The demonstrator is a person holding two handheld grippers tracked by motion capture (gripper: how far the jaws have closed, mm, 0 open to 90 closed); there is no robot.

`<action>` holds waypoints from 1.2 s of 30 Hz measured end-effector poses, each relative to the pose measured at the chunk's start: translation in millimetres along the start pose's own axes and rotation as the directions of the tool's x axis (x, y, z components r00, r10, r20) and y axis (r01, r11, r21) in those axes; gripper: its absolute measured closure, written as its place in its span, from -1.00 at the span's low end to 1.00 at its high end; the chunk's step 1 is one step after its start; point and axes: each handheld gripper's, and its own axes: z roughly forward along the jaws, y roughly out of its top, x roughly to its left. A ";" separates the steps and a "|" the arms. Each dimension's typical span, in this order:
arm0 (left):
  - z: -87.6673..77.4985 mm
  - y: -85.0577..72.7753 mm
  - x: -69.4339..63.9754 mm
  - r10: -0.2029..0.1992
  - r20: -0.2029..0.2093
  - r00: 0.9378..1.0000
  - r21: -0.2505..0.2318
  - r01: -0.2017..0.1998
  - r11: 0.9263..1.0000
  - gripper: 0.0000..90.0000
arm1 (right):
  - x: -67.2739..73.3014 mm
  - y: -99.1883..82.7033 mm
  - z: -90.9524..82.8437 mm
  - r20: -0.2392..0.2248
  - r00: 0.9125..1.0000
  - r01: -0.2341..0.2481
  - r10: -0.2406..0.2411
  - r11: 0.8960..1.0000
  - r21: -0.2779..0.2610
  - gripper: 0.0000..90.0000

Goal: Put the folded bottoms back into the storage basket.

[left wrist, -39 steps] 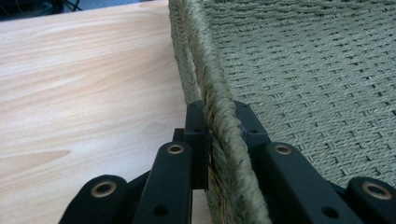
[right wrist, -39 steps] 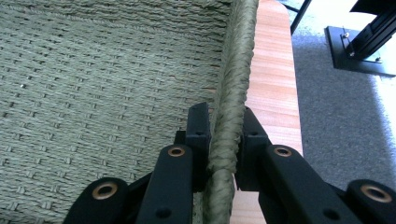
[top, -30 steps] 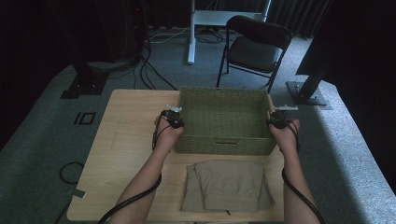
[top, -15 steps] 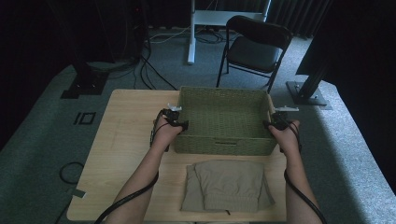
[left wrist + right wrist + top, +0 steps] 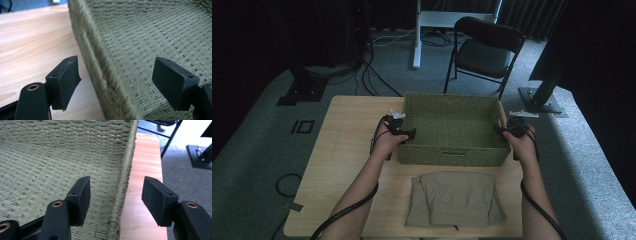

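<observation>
A green woven basket (image 5: pixel 452 127) stands on the wooden table (image 5: pixel 347 150). My left gripper (image 5: pixel 404 134) straddles its left wall, and my right gripper (image 5: pixel 502 131) straddles its right wall. In the left gripper view the rim (image 5: pixel 85 37) runs between the jaws of the left gripper (image 5: pixel 116 67), clear of both pads. In the right gripper view the rim (image 5: pixel 128 150) passes between the spread pads of the right gripper (image 5: pixel 116 185) without touching them. Both pairs of jaws have just been opening. A folded khaki garment (image 5: pixel 454 199) lies in front of the basket.
Behind the table stand a black folding chair (image 5: pixel 484 50) and a white desk leg (image 5: pixel 417 35). A black stand base (image 5: pixel 539 100) sits on the floor at the right. Cables (image 5: pixel 372 75) lie on the carpet at the back left.
Both grippers' jaws now stand apart from the basket's side walls that they gripped before. The hands and the basket have stayed where they were.
</observation>
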 end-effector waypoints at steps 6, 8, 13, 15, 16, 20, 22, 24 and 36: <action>-9.7 8.1 0.8 0.016 0.010 1.000 -0.057 -0.015 0.998 -0.53 | -5.8 0.8 -4.8 -0.058 0.998 0.013 -0.014 1.000 -0.019 -0.35; -18.0 13.8 2.3 0.040 0.002 0.999 -0.075 -0.039 0.996 -0.53 | -6.9 2.9 -10.0 -0.055 0.998 0.018 -0.020 0.999 -0.039 -0.47; -31.8 20.3 7.9 0.041 0.005 0.999 -0.104 -0.040 0.994 -0.53 | -6.4 6.5 -19.0 -0.063 0.997 0.041 -0.044 0.998 -0.056 -0.55; -39.4 21.4 12.0 0.036 0.012 0.999 -0.118 -0.034 0.992 -0.53 | -4.1 7.6 -22.1 -0.069 0.996 0.054 -0.058 0.996 -0.068 -0.56; -41.8 21.1 14.2 0.025 0.010 1.000 -0.122 -0.023 0.992 -0.53 | -2.8 8.2 -24.0 -0.072 0.995 0.062 -0.067 0.996 -0.072 -0.58; -50.0 16.8 20.9 0.028 0.008 1.000 -0.132 -0.026 0.991 -0.52 | 3.5 8.1 -32.8 -0.091 0.992 0.076 -0.086 0.991 -0.107 -0.59; -52.0 15.1 21.7 0.031 0.013 0.999 -0.131 -0.029 0.991 -0.52 | 7.2 7.5 -37.2 -0.104 0.989 0.088 -0.100 0.989 -0.117 -0.59; -55.8 11.7 22.0 0.040 0.021 0.999 -0.136 -0.037 0.990 -0.52 | 10.0 7.0 -41.4 -0.113 0.988 0.090 -0.105 0.987 -0.130 -0.59; -72.6 -1.8 7.9 0.094 0.091 0.991 -0.172 -0.077 0.982 -0.51 | 23.9 -9.7 -53.7 -0.150 0.979 0.108 -0.136 0.978 -0.177 -0.61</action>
